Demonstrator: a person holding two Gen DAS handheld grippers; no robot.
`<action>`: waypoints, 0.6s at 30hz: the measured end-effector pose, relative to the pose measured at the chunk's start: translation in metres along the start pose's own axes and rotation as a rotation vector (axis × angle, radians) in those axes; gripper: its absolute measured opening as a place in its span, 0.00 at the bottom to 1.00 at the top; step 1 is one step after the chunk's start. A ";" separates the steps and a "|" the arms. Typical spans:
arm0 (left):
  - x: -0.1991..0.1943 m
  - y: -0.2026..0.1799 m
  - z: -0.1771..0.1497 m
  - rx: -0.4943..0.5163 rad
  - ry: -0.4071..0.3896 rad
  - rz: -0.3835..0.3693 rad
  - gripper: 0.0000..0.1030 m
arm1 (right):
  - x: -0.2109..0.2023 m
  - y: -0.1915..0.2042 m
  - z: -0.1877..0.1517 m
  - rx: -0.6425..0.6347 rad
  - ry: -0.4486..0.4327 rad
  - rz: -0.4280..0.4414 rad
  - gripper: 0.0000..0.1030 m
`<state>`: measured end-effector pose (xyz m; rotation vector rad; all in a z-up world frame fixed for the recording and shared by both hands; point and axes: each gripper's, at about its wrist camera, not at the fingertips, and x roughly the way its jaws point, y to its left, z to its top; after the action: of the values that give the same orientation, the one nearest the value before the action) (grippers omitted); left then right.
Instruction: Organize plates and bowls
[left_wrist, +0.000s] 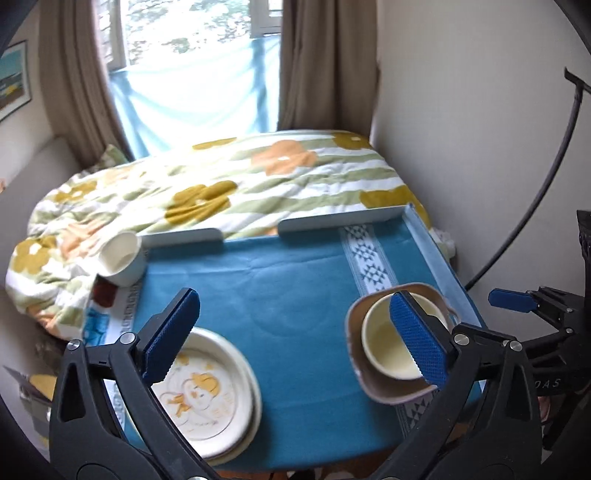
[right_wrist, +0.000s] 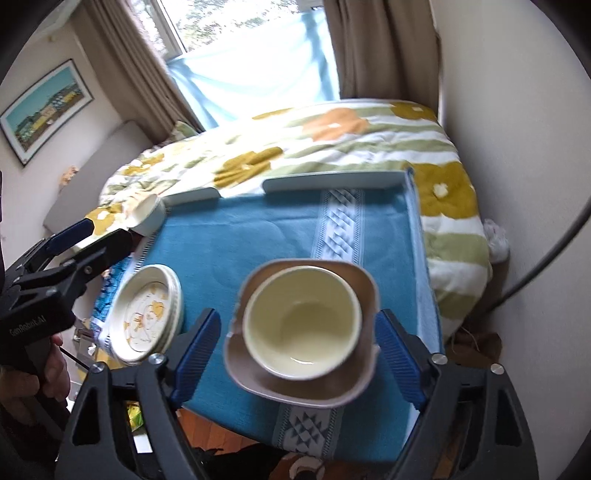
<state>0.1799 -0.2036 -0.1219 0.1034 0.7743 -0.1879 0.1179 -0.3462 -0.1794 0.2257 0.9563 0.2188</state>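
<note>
A cream bowl (right_wrist: 301, 321) sits inside a brown square bowl (right_wrist: 314, 391) at the table's near right; both also show in the left wrist view, cream bowl (left_wrist: 384, 350) in brown bowl (left_wrist: 388, 395). My right gripper (right_wrist: 299, 354) is open, its jaws on either side of the two bowls, touching neither. A stack of cream plates (left_wrist: 218, 391) with an orange cartoon print lies at the near left, also in the right wrist view (right_wrist: 147, 314). My left gripper (left_wrist: 295, 336) is open and empty above the table. A white cup (left_wrist: 122, 258) leans at the far left corner.
The table carries a teal cloth (left_wrist: 266, 291) with a patterned stripe and a low white rail (left_wrist: 340, 221) at its far and right edges. A bed with a flowered quilt (left_wrist: 221, 184) lies behind. A wall and a black cable (left_wrist: 554, 166) are on the right.
</note>
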 end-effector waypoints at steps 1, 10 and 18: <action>-0.003 0.007 0.000 -0.018 0.010 0.017 0.99 | 0.001 0.005 0.002 -0.018 -0.005 0.012 0.80; -0.034 0.100 -0.007 -0.225 0.012 0.127 0.99 | 0.004 0.081 0.052 -0.246 -0.143 0.163 0.99; -0.021 0.210 -0.002 -0.431 -0.010 0.162 0.99 | 0.045 0.165 0.127 -0.315 -0.153 0.276 0.99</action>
<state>0.2070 0.0046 -0.1033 -0.2423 0.7779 0.1335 0.2336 -0.1879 -0.0969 0.0820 0.7246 0.5928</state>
